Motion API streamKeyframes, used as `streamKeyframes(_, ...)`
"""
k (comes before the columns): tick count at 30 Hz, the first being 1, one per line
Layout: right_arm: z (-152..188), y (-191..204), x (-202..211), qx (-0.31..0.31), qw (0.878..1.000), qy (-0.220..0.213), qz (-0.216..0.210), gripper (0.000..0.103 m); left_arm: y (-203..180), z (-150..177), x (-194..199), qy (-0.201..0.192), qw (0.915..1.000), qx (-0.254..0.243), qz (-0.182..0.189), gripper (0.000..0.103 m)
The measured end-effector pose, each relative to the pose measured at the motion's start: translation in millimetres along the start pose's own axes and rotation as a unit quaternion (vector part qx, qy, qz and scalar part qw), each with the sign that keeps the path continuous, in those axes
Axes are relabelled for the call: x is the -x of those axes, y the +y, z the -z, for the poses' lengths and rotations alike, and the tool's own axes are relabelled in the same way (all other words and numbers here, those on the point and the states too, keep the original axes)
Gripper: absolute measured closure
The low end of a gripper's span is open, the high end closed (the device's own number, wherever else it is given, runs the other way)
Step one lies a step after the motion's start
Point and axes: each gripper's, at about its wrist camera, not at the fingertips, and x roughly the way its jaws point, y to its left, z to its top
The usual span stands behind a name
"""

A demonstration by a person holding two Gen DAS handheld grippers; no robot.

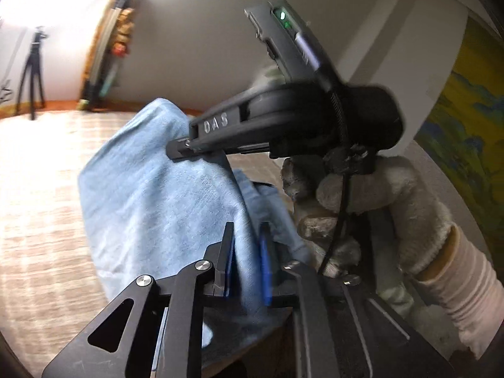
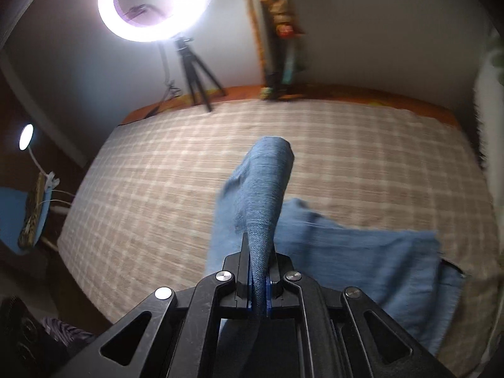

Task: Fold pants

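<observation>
Light blue denim pants [image 2: 362,267] lie partly on the checked bed cover [image 2: 157,173] and are partly lifted off it. In the right wrist view my right gripper [image 2: 258,271] is shut on a raised fold of the denim, which stands up past its fingertips. The left wrist view shows my left gripper [image 1: 247,255] shut on another part of the pants [image 1: 151,208], with cloth pinched between its blue pads. The right gripper [image 1: 176,150] reaches in from the right there, clamped on the same bunched denim, and a gloved hand [image 1: 378,189] holds it.
A bright ring light [image 2: 157,0] on a black tripod [image 2: 198,75] stands at the far edge of the bed. A small lamp [image 2: 25,137] is on the left. A long hanging ornament [image 2: 280,31] is on the far wall. A colourful picture [image 1: 466,126] fills the right side.
</observation>
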Motion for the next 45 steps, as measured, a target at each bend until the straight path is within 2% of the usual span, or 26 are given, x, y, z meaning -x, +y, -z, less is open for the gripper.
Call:
streamKeyframes(1, 5, -13, 2, -0.005, 1.0, 0.0, 0.009, 0.101, -4, 0, -1, 0.005, 1.0, -0.003, -0.001, 0.084)
streamKeyframes(2, 7, -23, 2, -0.01, 1.0, 0.0, 0.014, 0.101, -8, 0, 1, 0.01, 0.9999, -0.011, 0.003, 0.073)
streamKeyframes(3, 11, -36, 4, -0.02, 1.0, -0.001, 0.017, 0.101, -8, -2, 3, 0.011, 0.9998, -0.015, 0.006, 0.066)
streamKeyframes(5, 18, -59, 8, -0.037, 0.999, -0.006, 0.022, 0.101, -10, 3, 14, 0.009, 0.9993, -0.038, -0.001, 0.065)
streamKeyframes(7, 21, -76, 6, -0.047, 0.998, -0.013, 0.031, 0.101, -4, 8, 20, 0.005, 0.996, -0.075, -0.049, 0.065)
streamKeyframes(11, 35, -122, 16, -0.085, 0.995, -0.024, 0.044, 0.101, 25, 21, 5, 0.04, 0.9944, -0.046, -0.087, 0.065)
streamKeyframes(15, 47, -157, 16, -0.103, 0.993, -0.021, 0.05, 0.101, 20, 41, -17, 0.066, 0.9931, -0.035, -0.09, 0.068)
streamKeyframes(20, 51, -181, 5, -0.114, 0.993, -0.021, 0.037, 0.101, -5, 53, -51, 0.096, 0.9883, -0.081, -0.086, 0.068)
streamKeyframes(25, 54, -188, -13, -0.088, 0.995, -0.025, 0.041, 0.098, -25, 71, -71, 0.118, 0.9829, -0.105, -0.094, 0.068)
streamKeyframes(27, 57, -192, -12, -0.077, 0.996, -0.026, 0.038, 0.088, -26, 70, -78, 0.119, 0.9821, -0.109, -0.097, 0.068)
streamKeyframes(29, 63, -200, -1, -0.092, 0.994, -0.032, 0.042, 0.067, -27, 70, -80, 0.118, 0.9822, -0.108, -0.098, 0.068)
streamKeyframes(31, 75, -213, 13, -0.122, 0.992, -0.031, 0.02, 0.063, -29, 67, -82, 0.119, 0.9823, -0.107, -0.098, 0.068)
streamKeyframes(37, 125, -210, 45, -0.124, 0.991, -0.05, 0.024, 0.063, -38, 67, -93, 0.119, 0.9791, -0.125, -0.108, 0.068)
streamKeyframes(41, 139, -181, 55, -0.075, 0.994, -0.081, 0.024, 0.063, -44, 71, -95, 0.118, 0.9752, -0.144, -0.12, 0.068)
streamKeyframes(43, 142, -168, 53, -0.052, 0.995, -0.079, 0.026, 0.063, -45, 72, -94, 0.12, 0.9749, -0.142, -0.122, 0.068)
streamKeyframes(45, 145, -159, 45, -0.029, 0.996, -0.066, 0.048, 0.064, -42, 71, -94, 0.124, 0.9752, -0.138, -0.12, 0.068)
